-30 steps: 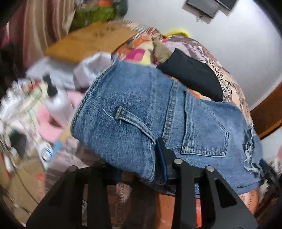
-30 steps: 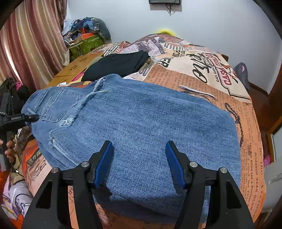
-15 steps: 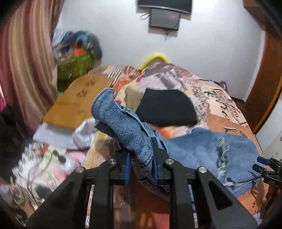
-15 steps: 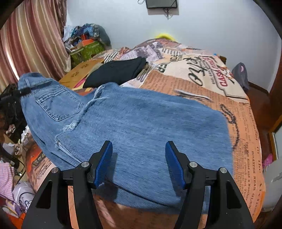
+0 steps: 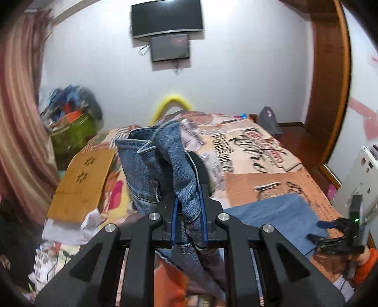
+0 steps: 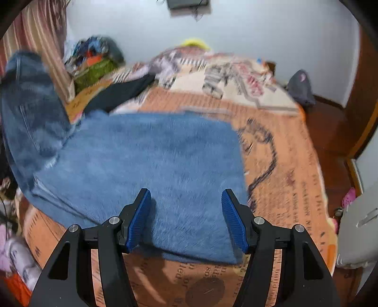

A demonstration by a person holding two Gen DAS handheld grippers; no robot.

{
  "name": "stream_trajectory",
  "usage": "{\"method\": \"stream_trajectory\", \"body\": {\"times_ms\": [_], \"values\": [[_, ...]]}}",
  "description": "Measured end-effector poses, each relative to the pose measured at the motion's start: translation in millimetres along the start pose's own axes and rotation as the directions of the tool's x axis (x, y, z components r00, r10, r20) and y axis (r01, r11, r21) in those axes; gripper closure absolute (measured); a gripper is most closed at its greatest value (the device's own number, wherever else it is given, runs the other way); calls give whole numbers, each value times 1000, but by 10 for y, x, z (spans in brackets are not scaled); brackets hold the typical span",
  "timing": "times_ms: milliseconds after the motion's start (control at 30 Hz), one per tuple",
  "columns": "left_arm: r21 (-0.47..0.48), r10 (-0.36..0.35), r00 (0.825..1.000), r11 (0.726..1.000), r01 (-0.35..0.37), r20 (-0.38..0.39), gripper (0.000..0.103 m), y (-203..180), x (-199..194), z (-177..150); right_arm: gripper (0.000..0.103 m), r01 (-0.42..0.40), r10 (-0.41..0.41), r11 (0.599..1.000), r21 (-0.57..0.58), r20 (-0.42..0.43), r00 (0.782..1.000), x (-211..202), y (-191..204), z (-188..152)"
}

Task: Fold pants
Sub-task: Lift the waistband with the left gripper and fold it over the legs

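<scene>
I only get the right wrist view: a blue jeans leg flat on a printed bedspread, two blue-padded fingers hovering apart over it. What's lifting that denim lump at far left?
Observer: The left tool. Its blue pads are closing on a bunched fold of the jeans, held up off the bedspread.
Operator: Which part of the jeans?
Observer: The waistband end; a belt loop and seams show beside the pinch.
Operator: Anything on the wall above?
Observer: A dark television, fully in view there.

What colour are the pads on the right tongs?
Blue, ribbed pads on black arms; clearest in the right wrist view.
</scene>
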State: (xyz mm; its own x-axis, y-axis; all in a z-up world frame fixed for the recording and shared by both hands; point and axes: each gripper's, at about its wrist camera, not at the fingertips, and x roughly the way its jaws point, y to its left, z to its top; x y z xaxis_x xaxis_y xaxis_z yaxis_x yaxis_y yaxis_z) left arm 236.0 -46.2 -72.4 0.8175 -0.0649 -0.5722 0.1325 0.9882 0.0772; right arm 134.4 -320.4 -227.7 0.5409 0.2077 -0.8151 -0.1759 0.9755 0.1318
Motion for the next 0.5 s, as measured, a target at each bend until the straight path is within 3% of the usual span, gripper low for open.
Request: {"method": "stream_trajectory", "body": {"times_ms": [233,500], "values": [[85,-63,998,994,62,10,92,-620,30,281,43,-73,73,997,20,11,997,50,-96,0],[132,-162,986,977,167,-44,93,-1261,223,443,43,-118,117,992,38,24,993,109,-114,2]]}}
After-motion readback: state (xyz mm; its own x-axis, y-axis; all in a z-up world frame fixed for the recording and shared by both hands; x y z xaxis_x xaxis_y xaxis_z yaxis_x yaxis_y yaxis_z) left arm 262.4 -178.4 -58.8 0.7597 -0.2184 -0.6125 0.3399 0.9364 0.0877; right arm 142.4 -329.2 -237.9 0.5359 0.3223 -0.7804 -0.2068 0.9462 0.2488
